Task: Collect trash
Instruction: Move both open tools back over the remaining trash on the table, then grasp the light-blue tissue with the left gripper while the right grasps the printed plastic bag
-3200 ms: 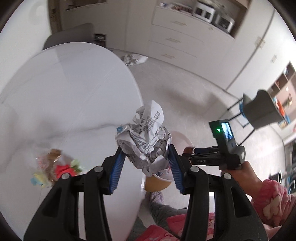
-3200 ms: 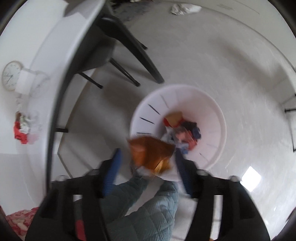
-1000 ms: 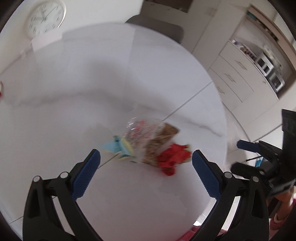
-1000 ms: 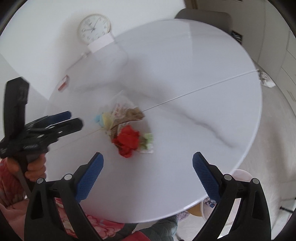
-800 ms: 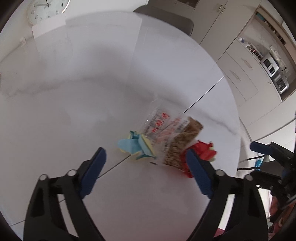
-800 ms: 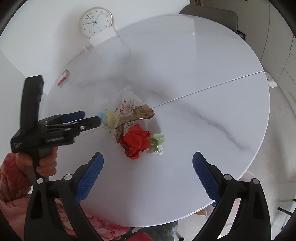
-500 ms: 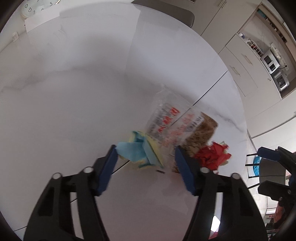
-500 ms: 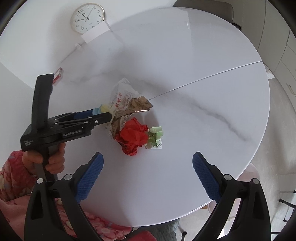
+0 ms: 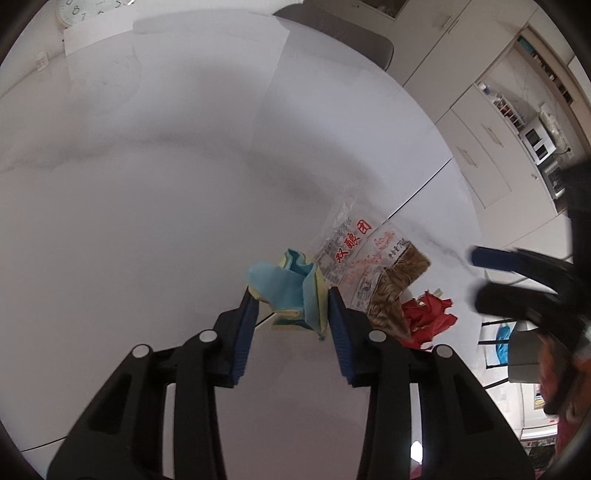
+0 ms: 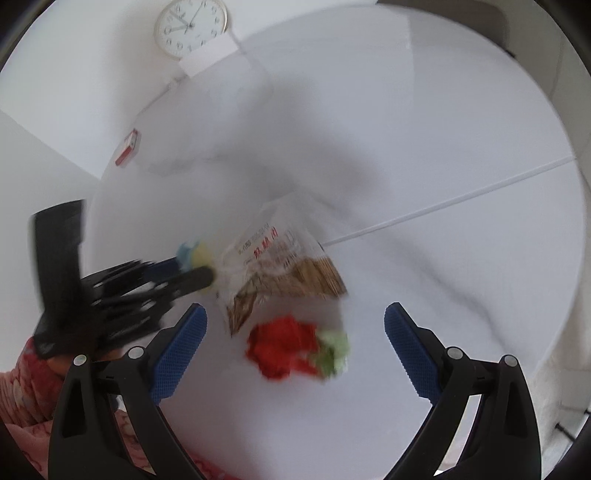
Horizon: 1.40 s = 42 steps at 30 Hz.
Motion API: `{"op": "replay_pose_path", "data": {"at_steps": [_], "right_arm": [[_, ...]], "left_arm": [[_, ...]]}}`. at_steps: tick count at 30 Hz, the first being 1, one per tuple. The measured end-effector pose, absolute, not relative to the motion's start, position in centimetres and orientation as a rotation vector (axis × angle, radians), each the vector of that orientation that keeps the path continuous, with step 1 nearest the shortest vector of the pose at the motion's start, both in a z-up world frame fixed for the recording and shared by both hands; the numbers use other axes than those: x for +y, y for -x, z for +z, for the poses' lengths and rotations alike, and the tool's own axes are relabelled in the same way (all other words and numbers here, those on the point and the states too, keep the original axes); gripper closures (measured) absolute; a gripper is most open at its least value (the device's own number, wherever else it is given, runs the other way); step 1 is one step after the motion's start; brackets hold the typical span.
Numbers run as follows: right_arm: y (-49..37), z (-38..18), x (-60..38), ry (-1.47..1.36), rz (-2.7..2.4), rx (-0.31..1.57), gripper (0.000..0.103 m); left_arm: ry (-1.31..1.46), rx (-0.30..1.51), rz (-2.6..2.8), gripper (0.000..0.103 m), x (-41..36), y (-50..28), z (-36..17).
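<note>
White marble-look table carries all the litter in one cluster, taken here as the landmark; bare tabletop lies open on every side of the cluster, and the table's rounded edge curves past to the right of it in the right wrist view. At the cluster's left end sits a crumpled blue-and-yellow paper. The left gripper has just been closing, and its blue pads now press this paper from both sides. Beside the paper, toward the cluster's middle, lies a clear snack wrapper with red print and a brown patterned end, flat on the table. At the cluster's near right lie a red crumpled piece and, touching it, a pale green scrap. The right gripper hangs above these two with its jaws spread wide, holding nothing. The right wrist view is motion-blurred, so the wrapper's print and the green scrap's outline are hard to make out. A wall clock shows beyond the cluster; in the left wrist view it is cut off by the frame edge.
</note>
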State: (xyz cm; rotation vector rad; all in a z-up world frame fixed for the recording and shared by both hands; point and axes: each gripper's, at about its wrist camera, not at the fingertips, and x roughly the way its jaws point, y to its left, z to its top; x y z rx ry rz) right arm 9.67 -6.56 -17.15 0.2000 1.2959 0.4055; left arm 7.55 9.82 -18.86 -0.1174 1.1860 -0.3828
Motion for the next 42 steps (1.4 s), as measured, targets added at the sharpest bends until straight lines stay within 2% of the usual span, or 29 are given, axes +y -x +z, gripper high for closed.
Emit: {"op": "replay_pose_path", "data": {"at_steps": [7,10,12,16,23,24,26,27,31,35,42], "right_arm": [[-14.1,-18.9,-3.8,-0.084,0.476,1.373,0.007],[-14.1,-17.8,-1.8,0.023,0.505,1.36,0.007],[-13.6,-17.3,-0.2,0.101,0.52,1.355,0.002],[-12.6,-18.1,2.3,0.236,0.539,1.349,0.002],[-15.0,-21.3,1.5,0.095,0.497,1.463,0.003],[-15.1,-21.5,1.6,0.075,0.497,1.475,0.005],[-15.3,-21.8,1.5,0.033,0.506,1.491,0.028],[-15.4,-21.7,1.6,0.018,0.513,1.496,0.035],[-15.2,-21.3,2.2,0.011,0.53,1.476,0.054],[-15.2,-20.5,2.2,0.005,0.533,1.435,0.061],[-14.0,-16.2,-2.4,-0.092,0.495,1.305,0.062]], "left_arm": [[0.135,1.156,-0.36,0.065,11.9,-6.6,-17.2],[0.132,1.146,-0.345,0.065,12.8,-6.1,-16.6],[0.146,1.135,-0.338,0.065,13.1,-5.9,-16.2],[0.178,1.12,-0.313,0.065,14.2,-5.7,-15.8],[0.214,1.126,-0.268,0.065,14.8,-5.5,-16.3],[0.217,1.127,-0.265,0.065,15.1,-5.3,-16.3],[0.219,1.126,-0.26,0.065,14.9,-5.2,-16.3],[0.221,1.124,-0.26,0.065,15.0,-5.2,-16.3],[0.218,1.122,-0.258,0.065,14.9,-5.3,-16.3],[0.199,1.115,-0.259,0.065,14.5,-5.0,-16.0],[0.154,1.081,-0.308,0.065,12.4,-4.3,-13.5]]}}
